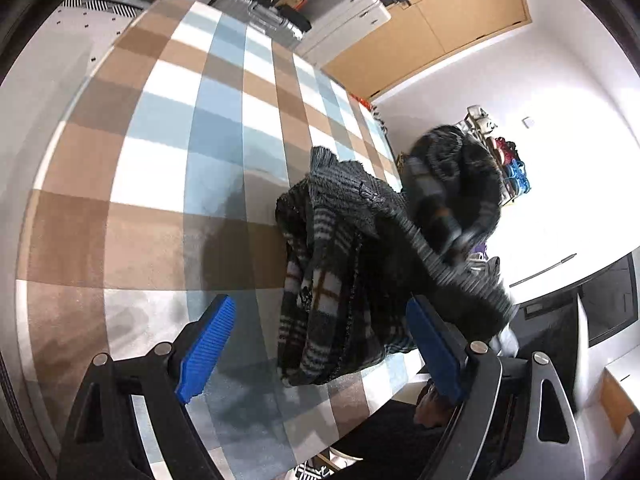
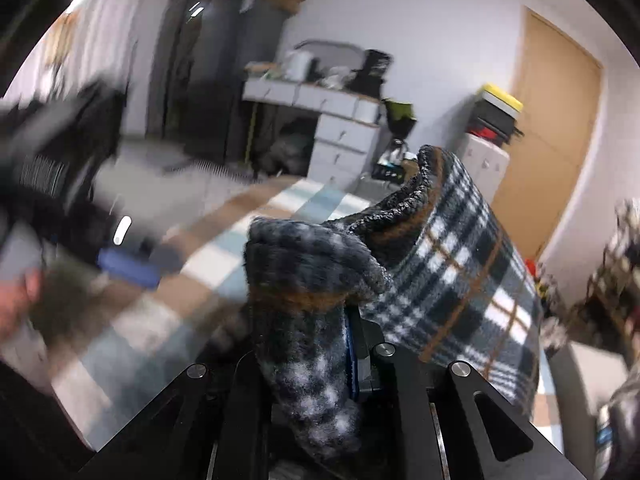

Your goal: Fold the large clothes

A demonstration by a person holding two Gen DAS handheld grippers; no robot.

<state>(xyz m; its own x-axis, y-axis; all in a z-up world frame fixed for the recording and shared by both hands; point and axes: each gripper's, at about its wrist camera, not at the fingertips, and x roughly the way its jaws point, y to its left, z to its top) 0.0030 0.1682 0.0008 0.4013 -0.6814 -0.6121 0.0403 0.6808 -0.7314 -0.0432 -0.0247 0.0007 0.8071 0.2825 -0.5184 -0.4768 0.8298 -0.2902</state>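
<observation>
A dark plaid fleece garment [image 1: 320,292] hangs bunched over the checked brown, blue and white cover [image 1: 172,152], lifted at its upper right, where the picture blurs. My left gripper [image 1: 320,344] is open, its blue pads [image 1: 208,344] wide apart on either side of the hanging cloth and not pressing it. In the right wrist view my right gripper [image 2: 348,320] is shut on a thick fold of the plaid garment [image 2: 452,280], which covers its fingertips and drapes off to the right. The left gripper's blue pad [image 2: 128,268] shows blurred at the left.
The cover's near edge [image 1: 360,412] drops off beside a person's hand [image 1: 432,408]. Beyond the far edge stand a silver case [image 1: 268,16], white drawer units [image 1: 352,20] and a wooden door [image 1: 452,20]. Shoes [image 1: 512,172] sit on a rack by the white wall.
</observation>
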